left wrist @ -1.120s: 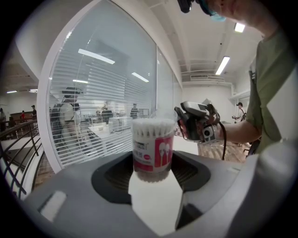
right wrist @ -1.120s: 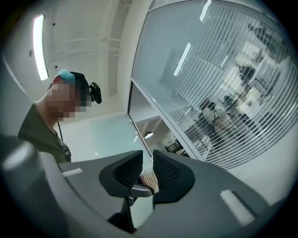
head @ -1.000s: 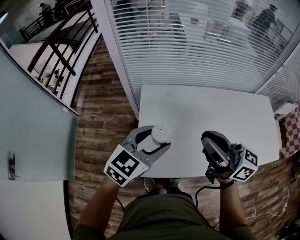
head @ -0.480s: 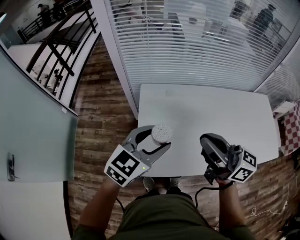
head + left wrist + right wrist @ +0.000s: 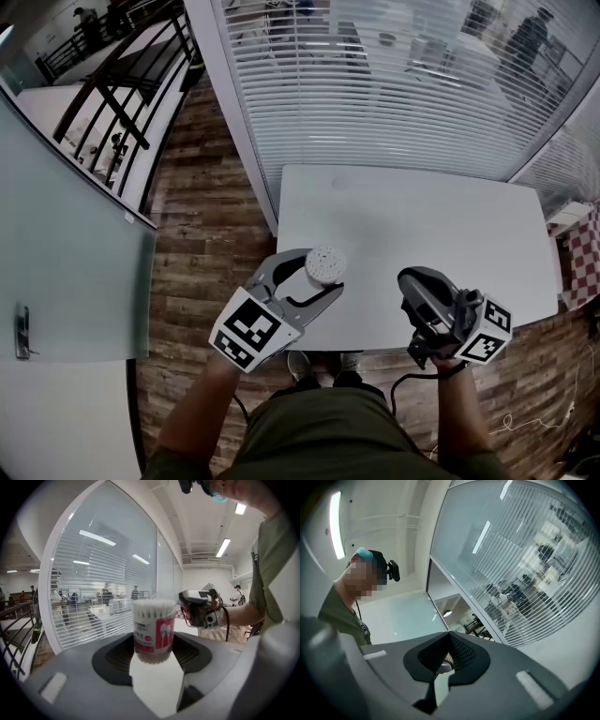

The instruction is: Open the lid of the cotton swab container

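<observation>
Head view, lower centre: we list the left gripper (image 5: 312, 277) clamped on the upright cotton swab container (image 5: 324, 265), over the white table's (image 5: 403, 225) lower-left corner. Lower right: right gripper (image 5: 417, 283), jaws together, well apart.

The head camera that I watch sits high and looks steeply down on the white table (image 5: 422, 234), with both grippers at its near edge. The left gripper (image 5: 319, 277) view rides close behind its own jaws and faces almost level. The cotton swab container (image 5: 153, 630) stands very near in its middle. Behind it I see the right gripper (image 5: 200, 609), which the head view shows too. The right gripper view tilts upward, to the ceiling and the window blinds (image 5: 534, 573). These blinds appear in all three views.
</observation>
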Demonstrator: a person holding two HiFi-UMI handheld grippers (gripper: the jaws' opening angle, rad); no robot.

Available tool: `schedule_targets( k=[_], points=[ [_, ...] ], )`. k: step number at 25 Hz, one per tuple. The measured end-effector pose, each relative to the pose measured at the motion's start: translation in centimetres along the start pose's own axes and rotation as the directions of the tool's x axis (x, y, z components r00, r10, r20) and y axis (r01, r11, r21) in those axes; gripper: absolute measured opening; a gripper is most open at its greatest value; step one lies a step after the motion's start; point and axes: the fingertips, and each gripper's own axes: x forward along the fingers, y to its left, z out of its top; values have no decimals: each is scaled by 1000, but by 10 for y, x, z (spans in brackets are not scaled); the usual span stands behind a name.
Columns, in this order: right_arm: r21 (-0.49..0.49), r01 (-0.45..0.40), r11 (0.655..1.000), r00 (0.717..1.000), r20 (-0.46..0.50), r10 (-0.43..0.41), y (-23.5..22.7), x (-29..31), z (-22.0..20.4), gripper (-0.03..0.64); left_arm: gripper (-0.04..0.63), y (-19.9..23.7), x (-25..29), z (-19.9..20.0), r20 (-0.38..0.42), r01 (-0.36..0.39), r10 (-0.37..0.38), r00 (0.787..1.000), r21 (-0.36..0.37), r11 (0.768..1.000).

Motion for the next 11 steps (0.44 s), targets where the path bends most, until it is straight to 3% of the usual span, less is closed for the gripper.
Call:
schedule_targets(
  k=[11],
  points=[
    [8,3,1000,1000,-7,-3,-1,2,-1,11,259,1,1,2,1,2,-2,1000,1,1000]
  ],
)
